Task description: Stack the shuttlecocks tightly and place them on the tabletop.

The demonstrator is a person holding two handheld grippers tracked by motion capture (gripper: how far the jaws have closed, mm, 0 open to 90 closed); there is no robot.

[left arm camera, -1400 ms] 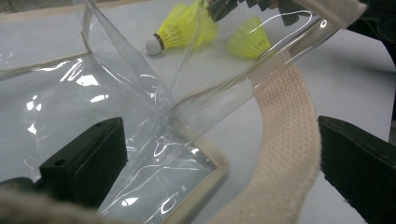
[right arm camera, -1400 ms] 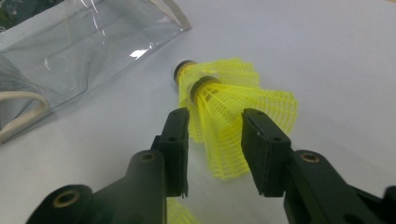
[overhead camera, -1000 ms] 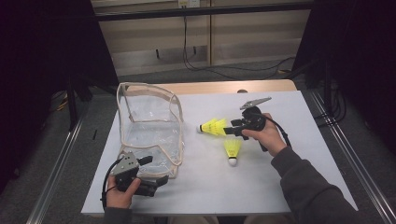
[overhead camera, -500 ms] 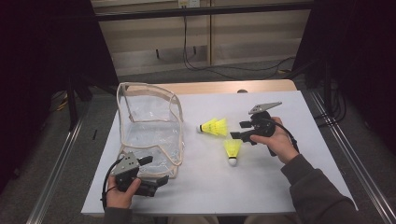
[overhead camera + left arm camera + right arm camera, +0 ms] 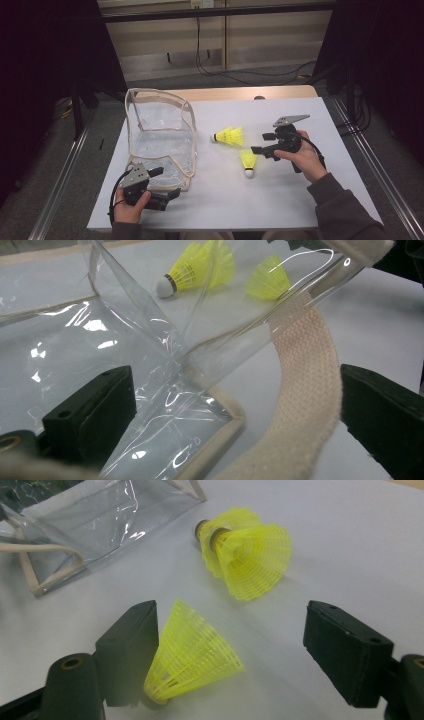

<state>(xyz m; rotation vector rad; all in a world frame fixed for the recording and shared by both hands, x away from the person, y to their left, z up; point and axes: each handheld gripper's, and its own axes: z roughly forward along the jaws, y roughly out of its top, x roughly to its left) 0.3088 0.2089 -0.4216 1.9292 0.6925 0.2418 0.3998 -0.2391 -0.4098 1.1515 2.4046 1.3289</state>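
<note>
between right tongs: yellow mesh-skirted shuttlecock; clear plastic bag apparently crinkled.

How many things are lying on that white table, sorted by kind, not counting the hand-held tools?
Yellow shuttlecocks: 3, two nested together and one lying alone
Clear bag with cream trim: 1
Total: 4

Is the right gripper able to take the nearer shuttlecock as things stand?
Probably yes. The right gripper is open, and the nearer shuttlecock lies between its jaws, its skirt beside one jaw. Nothing stands between them; the other shuttlecocks lie farther off.
</note>
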